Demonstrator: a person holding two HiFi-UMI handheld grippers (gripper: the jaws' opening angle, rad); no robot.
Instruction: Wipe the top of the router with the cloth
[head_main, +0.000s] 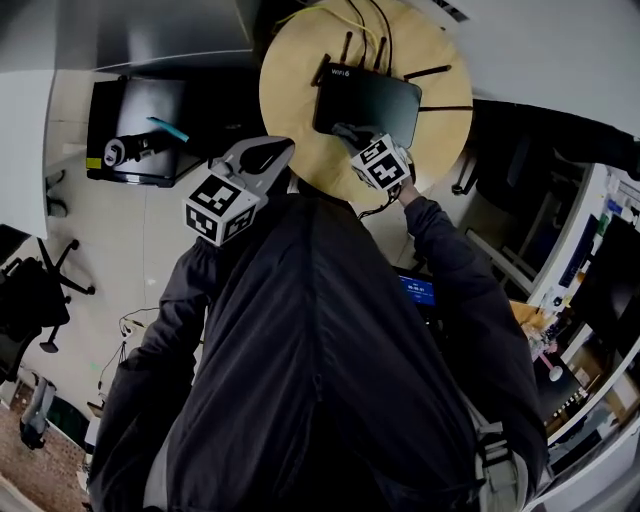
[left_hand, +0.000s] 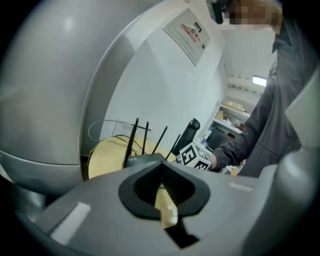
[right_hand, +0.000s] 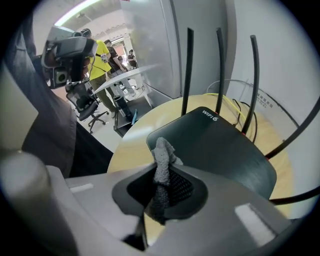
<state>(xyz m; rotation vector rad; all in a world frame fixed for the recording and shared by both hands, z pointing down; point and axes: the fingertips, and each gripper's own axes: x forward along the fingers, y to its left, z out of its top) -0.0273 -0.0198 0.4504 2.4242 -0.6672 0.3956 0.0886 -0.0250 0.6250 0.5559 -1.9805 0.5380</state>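
Between clenched fingers of right gripper (right_hand: 159, 172), grey cloth (right_hand: 162, 150) over router (right_hand: 215, 145); left gripper (left_hand: 161, 172) fingers closed.

Right claw (right_hand: 161, 172): jaws closed on a grey cloth (right_hand: 163, 150), pinched at mid-length. Its bunched upper end sticks out past the jaw tips.

Cloth end lies over the near corner of the router (right_hand: 220, 147); contact cannot be confirmed.

Router: black, flat top, "WiFi 6" printed near the far edge. It lies on a round, light wood table (right_hand: 131, 146).

Antennas (right_hand: 188, 70): three thin black ones upright along the far edge, more angling in from the right.

Yellow cable (right_hand: 234, 99) and dark leads run behind the router, next to a white wall.

Background left: office chair (right_hand: 89, 107), person in a yellow top (right_hand: 102, 62).
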